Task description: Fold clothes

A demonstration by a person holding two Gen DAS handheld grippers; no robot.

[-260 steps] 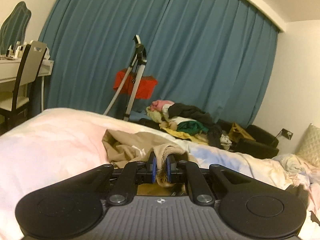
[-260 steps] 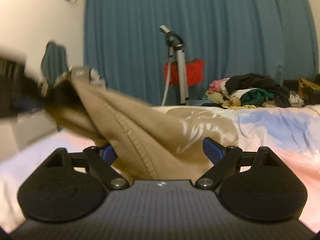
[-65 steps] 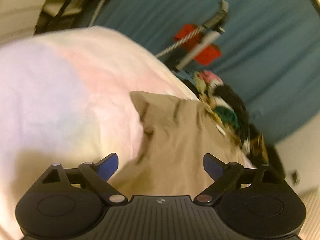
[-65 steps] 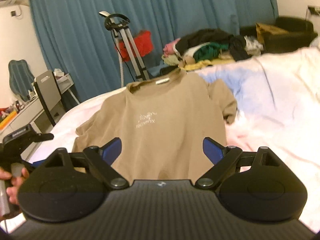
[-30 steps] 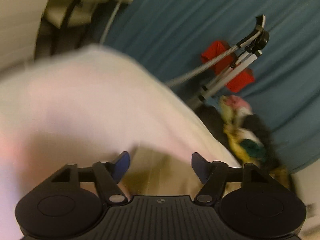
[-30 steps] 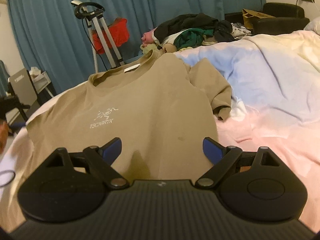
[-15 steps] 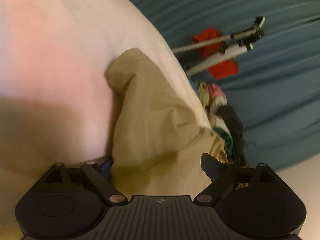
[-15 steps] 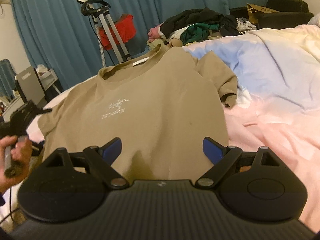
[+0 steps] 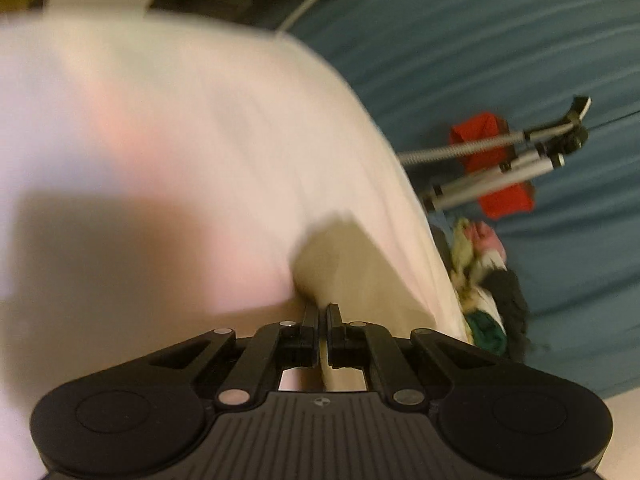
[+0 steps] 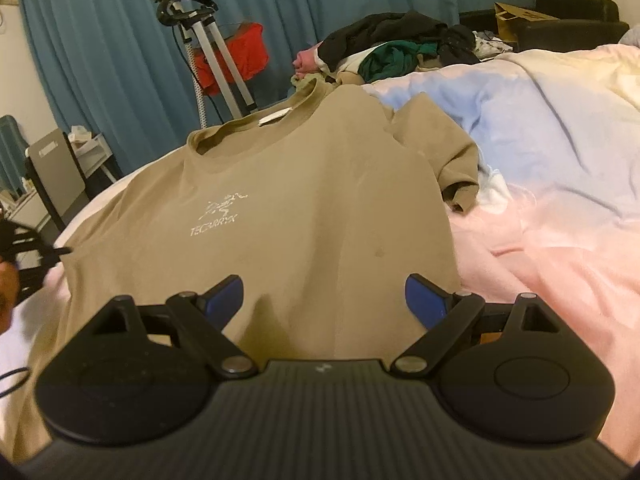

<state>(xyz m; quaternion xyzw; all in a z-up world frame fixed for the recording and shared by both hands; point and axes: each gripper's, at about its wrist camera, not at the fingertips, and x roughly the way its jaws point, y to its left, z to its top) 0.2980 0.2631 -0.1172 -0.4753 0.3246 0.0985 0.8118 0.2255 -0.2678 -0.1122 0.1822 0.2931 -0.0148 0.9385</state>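
Tan T-shirt lies spread flat, logo up, unfolded on the pastel duvet, left gripper jaws pinching its left sleeve, right gripper jaws spread above the hem; every fold remains.

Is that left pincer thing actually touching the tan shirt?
Touching. The left wrist view shows the left gripper shut on the tan shirt, fabric pinched between its fingers.
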